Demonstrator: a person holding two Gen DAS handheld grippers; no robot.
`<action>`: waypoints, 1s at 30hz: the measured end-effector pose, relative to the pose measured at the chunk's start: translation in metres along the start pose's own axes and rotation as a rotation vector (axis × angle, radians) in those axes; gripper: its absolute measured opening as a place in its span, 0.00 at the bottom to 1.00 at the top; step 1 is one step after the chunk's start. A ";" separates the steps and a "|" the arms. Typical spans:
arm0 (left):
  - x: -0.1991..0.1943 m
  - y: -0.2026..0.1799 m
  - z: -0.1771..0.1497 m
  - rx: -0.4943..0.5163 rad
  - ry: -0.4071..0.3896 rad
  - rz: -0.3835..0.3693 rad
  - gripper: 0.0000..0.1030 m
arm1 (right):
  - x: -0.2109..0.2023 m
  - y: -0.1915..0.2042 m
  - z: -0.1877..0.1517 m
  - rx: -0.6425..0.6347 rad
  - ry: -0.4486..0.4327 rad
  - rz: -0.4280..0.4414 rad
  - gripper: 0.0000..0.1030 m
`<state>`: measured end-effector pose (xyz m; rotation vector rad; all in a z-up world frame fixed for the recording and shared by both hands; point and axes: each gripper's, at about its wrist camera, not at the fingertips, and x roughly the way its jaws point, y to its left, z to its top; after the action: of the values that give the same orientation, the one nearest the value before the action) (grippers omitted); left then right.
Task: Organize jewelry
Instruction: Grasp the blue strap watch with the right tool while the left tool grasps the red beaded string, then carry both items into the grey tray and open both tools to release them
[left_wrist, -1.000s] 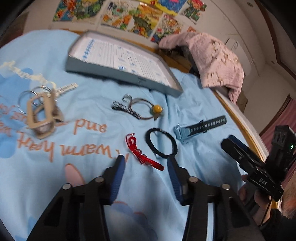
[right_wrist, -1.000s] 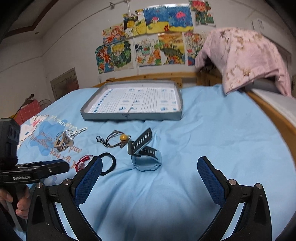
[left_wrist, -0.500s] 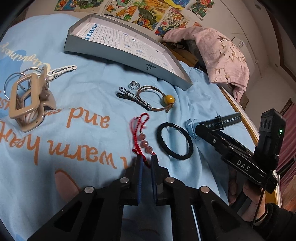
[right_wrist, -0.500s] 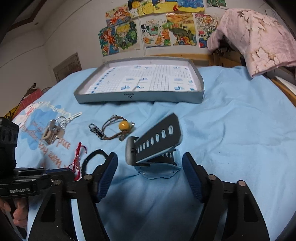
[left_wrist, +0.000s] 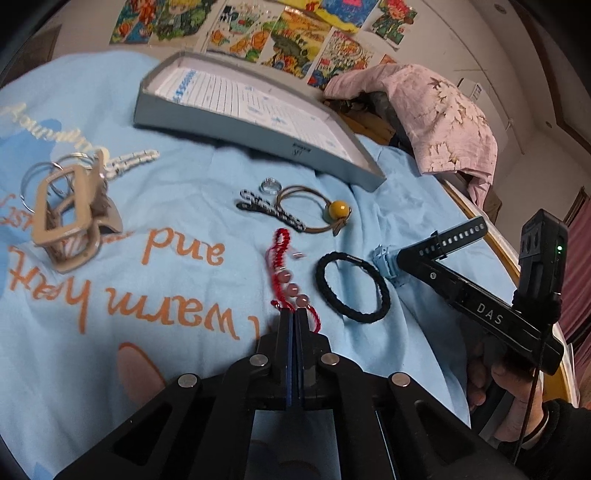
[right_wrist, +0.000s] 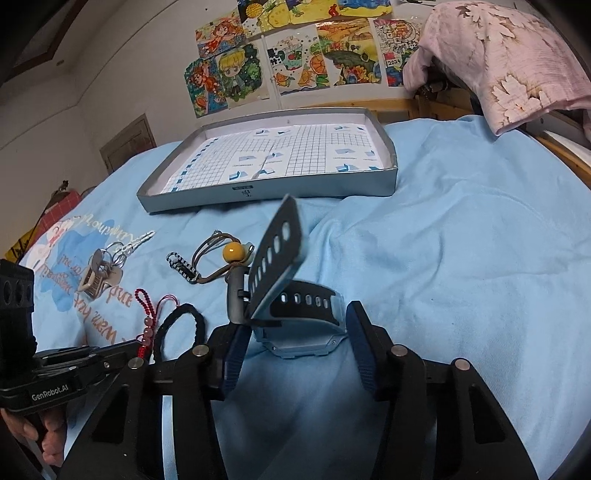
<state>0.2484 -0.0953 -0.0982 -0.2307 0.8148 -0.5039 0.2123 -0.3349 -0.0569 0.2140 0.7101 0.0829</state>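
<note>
Nearby, left tongs (left_wrist: 294, 314) are fully closed, pinching one red beaded bracelet (left_wrist: 282, 266) on the bed (left_wrist: 110, 332). Right tongs (right_wrist: 295, 343) are closing around one watch (right_wrist: 295, 317). One black hair tie (left_wrist: 352, 286) lies between bracelet and watch; one grey tray (right_wrist: 273, 192) sits beyond.

Bedroom, blue bedsheet (right_wrist: 461, 229), children's drawings (right_wrist: 295, 55) on wall

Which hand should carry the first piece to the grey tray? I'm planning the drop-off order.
Probably left. The left gripper is shut on the red beaded bracelet, ready to lift toward the grey tray. The right gripper is closing around the watch, its pads not yet pressing.
</note>
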 end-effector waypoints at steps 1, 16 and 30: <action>-0.002 0.000 0.000 0.002 -0.008 0.000 0.02 | -0.001 -0.001 0.000 0.003 -0.003 0.003 0.43; -0.025 -0.019 0.016 0.091 -0.057 0.000 0.02 | -0.008 0.000 0.002 -0.010 -0.042 0.047 0.29; -0.027 -0.038 0.108 0.232 -0.100 0.051 0.02 | -0.020 0.007 0.035 -0.014 -0.155 0.104 0.28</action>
<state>0.2997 -0.1139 0.0057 -0.0204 0.6571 -0.5298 0.2198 -0.3373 -0.0168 0.2418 0.5437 0.1689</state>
